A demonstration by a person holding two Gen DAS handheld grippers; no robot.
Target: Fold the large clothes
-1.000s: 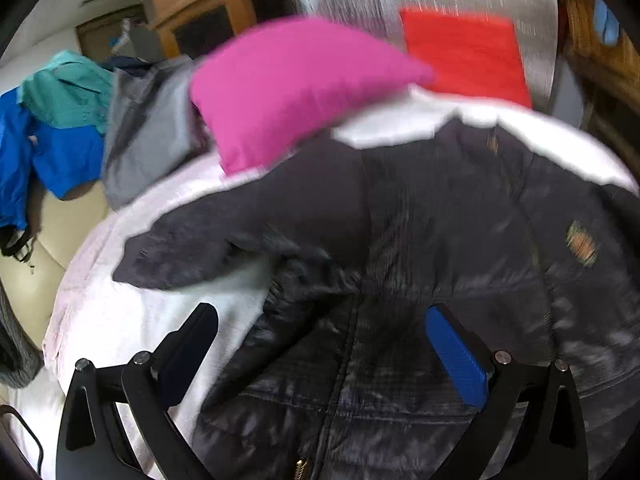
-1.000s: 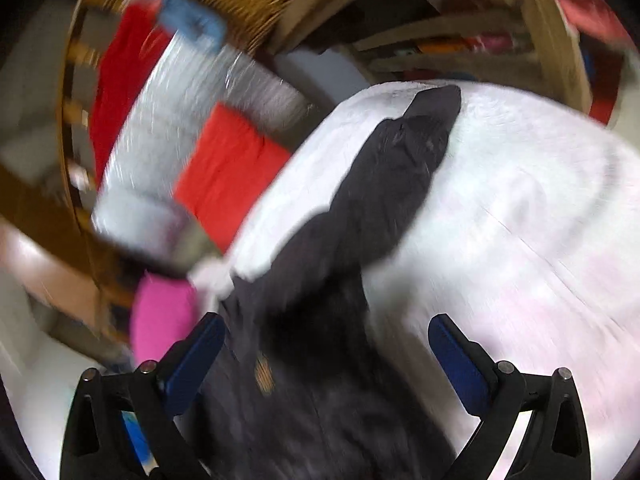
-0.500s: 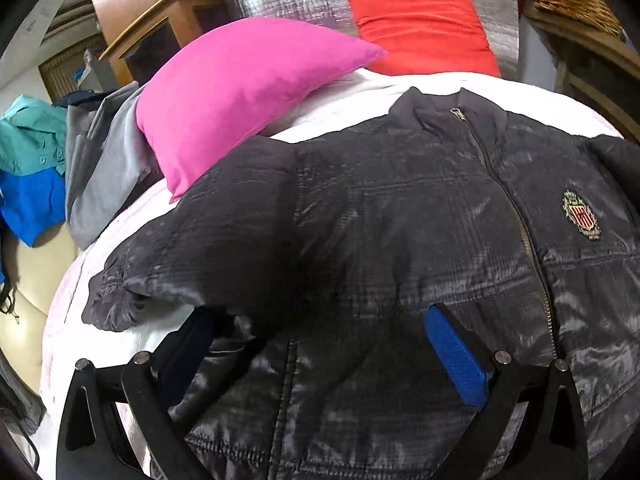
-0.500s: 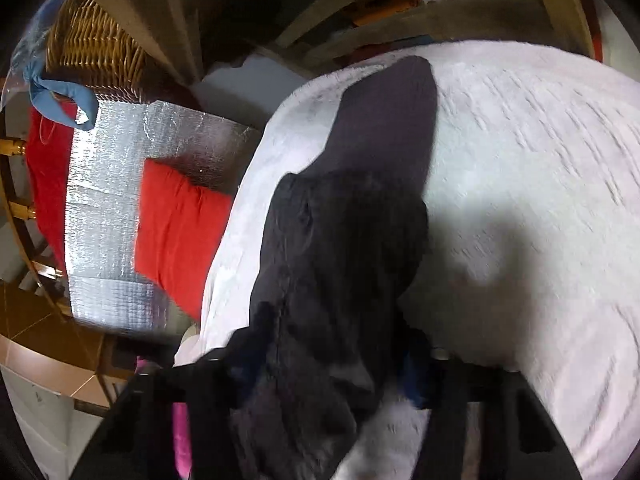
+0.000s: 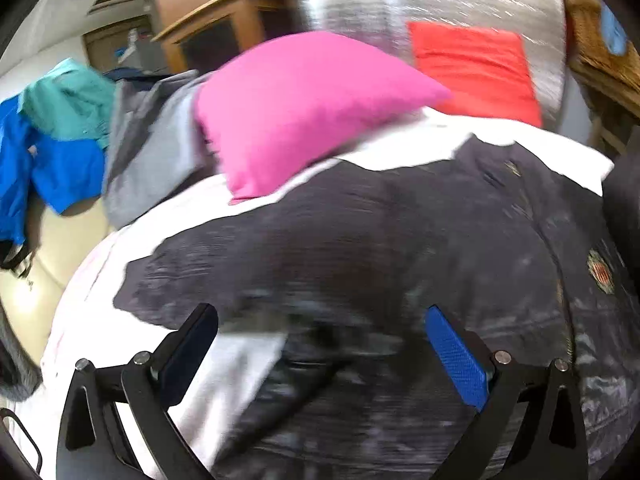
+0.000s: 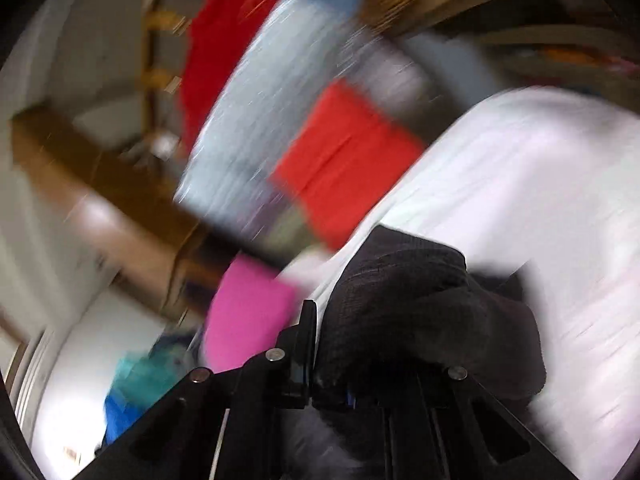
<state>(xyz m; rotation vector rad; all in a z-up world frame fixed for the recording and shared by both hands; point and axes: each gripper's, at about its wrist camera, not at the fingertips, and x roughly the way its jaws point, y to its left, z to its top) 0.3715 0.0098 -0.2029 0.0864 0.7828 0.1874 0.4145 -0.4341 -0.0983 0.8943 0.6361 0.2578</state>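
A black quilted jacket (image 5: 420, 240) with a front zip and a chest badge lies spread on a white bed (image 5: 100, 280). Its left sleeve points toward the bed's left edge. My left gripper (image 5: 320, 344) is open and hovers just above the jacket's lower left part, holding nothing. My right gripper (image 6: 324, 376) is shut on a bunch of the jacket's black sleeve fabric (image 6: 412, 312), lifted off the white bed (image 6: 540, 200). Both views are motion-blurred.
A pink pillow (image 5: 296, 108) and a red pillow (image 5: 476, 68) lie at the head of the bed by a silver padded board (image 5: 420, 4). Grey, teal and blue clothes (image 5: 72, 132) are piled at the left. Wooden furniture (image 5: 208, 28) stands behind.
My right gripper has closed on the jacket's sleeve and lifted it, swinging left. My left gripper has pulled back from the jacket, still open.
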